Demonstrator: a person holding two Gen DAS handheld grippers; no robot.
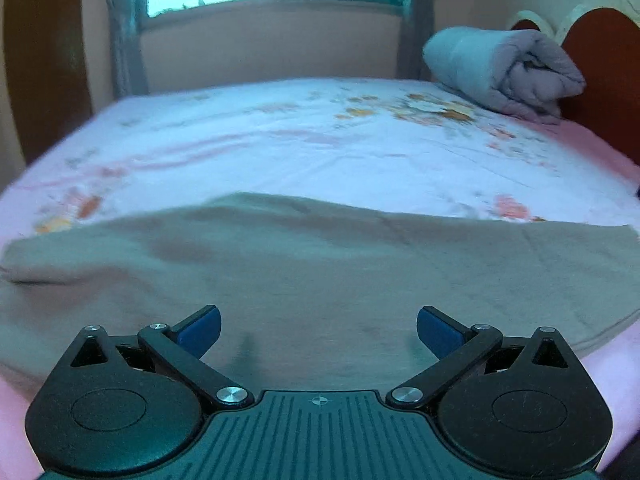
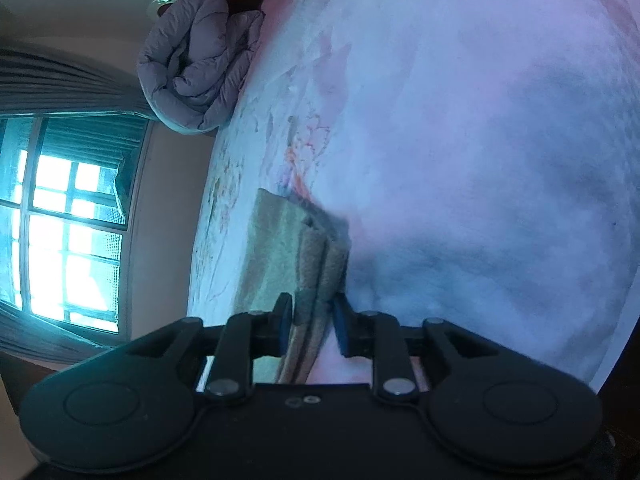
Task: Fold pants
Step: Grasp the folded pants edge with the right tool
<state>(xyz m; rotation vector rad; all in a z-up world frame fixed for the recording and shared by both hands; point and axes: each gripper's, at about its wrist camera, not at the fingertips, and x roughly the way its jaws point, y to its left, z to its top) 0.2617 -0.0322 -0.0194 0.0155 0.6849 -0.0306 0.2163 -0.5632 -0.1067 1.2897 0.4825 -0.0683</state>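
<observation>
Pants [image 1: 320, 272] lie folded lengthwise on the bed [image 1: 280, 140]; right hand-held gripper [image 2: 310, 320] nearly closed around their layered edge; left hand-held gripper [image 1: 319, 330] wide open, empty; crosswise folds seemingly remain.

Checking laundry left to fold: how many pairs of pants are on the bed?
1. The tan pants lie across the bed's near edge; the right tongs straddle one end. More may lie off-frame.

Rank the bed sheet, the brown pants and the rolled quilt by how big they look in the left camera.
1. Bed sheet
2. Pants, though nearness to the camera inflates them
3. Rolled quilt, far off, so smallest-looking
</observation>
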